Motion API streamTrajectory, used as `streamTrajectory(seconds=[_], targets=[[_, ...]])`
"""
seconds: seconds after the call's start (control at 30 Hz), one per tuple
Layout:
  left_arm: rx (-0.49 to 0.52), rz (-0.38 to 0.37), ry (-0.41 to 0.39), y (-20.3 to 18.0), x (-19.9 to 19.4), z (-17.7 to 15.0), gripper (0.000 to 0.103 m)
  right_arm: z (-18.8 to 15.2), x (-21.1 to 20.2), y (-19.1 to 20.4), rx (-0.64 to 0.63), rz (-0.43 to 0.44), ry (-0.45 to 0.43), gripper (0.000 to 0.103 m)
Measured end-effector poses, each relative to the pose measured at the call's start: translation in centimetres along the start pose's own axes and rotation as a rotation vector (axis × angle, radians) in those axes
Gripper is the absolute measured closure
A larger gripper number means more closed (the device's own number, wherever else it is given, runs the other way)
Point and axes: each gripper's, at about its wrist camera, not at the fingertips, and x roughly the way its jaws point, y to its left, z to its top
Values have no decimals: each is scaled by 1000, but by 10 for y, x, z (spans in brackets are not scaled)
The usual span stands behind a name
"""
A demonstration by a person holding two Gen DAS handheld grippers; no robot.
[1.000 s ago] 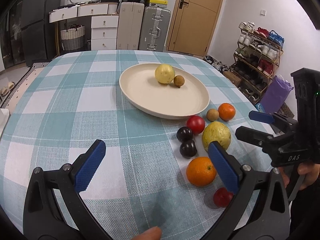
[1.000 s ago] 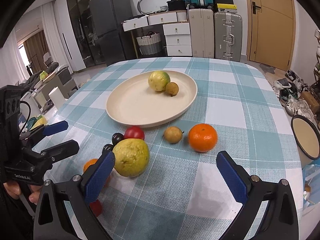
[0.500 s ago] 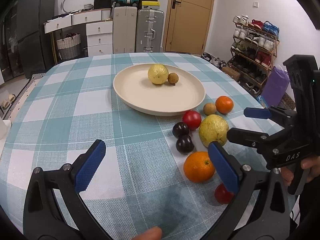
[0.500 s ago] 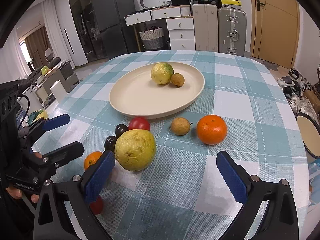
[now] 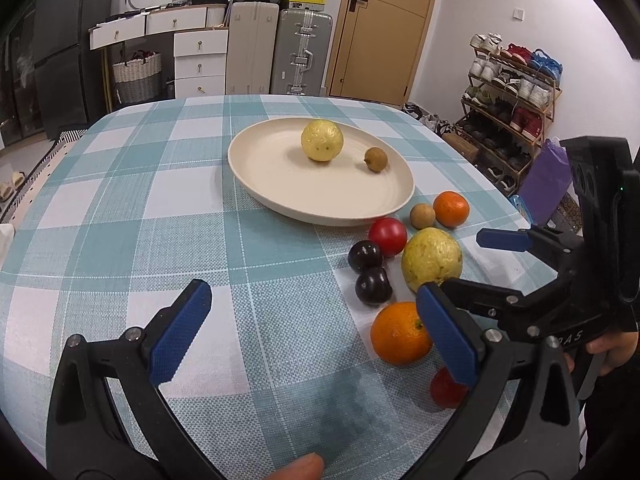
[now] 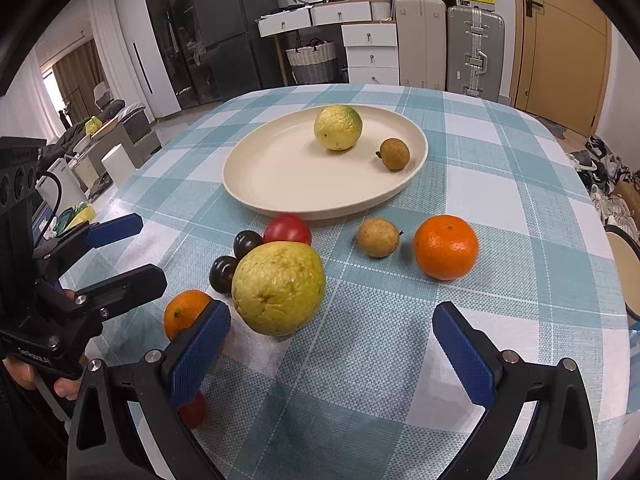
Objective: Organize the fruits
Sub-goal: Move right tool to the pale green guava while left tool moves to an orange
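A cream plate (image 5: 256, 184) (image 6: 248, 192) holds a yellow guava (image 5: 322, 140) and a small brown longan (image 5: 376, 159). In front of it on the checked cloth lie a tomato (image 6: 287, 230), two dark plums (image 6: 247, 243), a large yellow guava (image 6: 279, 288), a longan (image 6: 378, 237), two oranges (image 6: 446, 247) (image 6: 186, 312) and a small red fruit (image 6: 194, 410). My right gripper (image 6: 332, 312) is open, and the large guava sits just beyond its left finger. My left gripper (image 5: 312, 292) is open and empty, left of the fruit cluster.
The round table drops off to the floor close behind the right gripper, where a purple bag (image 5: 546, 184) and a shoe rack (image 5: 508, 92) stand. Suitcases (image 5: 304, 56) and drawers line the far wall. A person's fingertip (image 5: 296, 468) shows at the bottom edge.
The right gripper has moved in toward the large yellow guava, which now looms larger in its view. The left gripper has shifted only slightly. No fruit has moved.
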Motion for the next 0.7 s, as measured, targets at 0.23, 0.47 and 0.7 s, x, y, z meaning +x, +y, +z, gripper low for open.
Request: streamTrajectory(seconds=[0.23,0.47,0.7], targets=[[0,-1,5,1,1,0,1,1,7,6,-15,23,12,1],[-4,-1,9,1,3,0,1,3,8,8,-19,53,10,18],[-9,0,12,1,4,-1,1,3,9,10,-22,98,14,31]])
